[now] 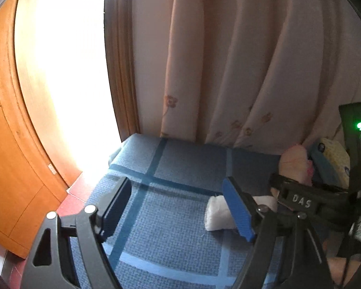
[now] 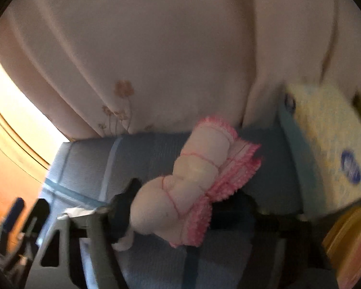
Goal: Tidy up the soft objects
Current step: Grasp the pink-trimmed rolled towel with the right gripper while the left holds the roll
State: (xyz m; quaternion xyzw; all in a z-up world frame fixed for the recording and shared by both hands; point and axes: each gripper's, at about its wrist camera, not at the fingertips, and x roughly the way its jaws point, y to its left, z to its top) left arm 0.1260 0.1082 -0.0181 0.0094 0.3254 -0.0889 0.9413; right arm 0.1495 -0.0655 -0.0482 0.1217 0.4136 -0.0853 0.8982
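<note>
1. My right gripper (image 2: 178,207) has the pink roll (image 2: 192,180), a cream cloth bundle tied with thread and edged in pink frill. It fills the space between the fingers, and they look closed on its near end, though blur and the roll itself hide the pads.
2. The roll points up and away from me, toward the curtain (image 2: 156,48), its far end over the blue bedspread (image 2: 89,159). Whether it is lifted clear or resting, I cannot tell.
3. A white roll (image 1: 217,214) lies on the bedspread just behind the right finger of my left gripper (image 1: 178,207). It sits outside the gap, not between the fingers.
4. The left fingers stand wide apart with only bedspread between them, holding nothing.
5. To the far right, a yellow pack (image 2: 325,149) leans against the curtain, close to the pink roll's frill.
6. Progress, as I judge it: one roll appears set down on the bed, and one is in hand and not yet placed. I see no finished row or pile, so most of the sorting looks open.
</note>
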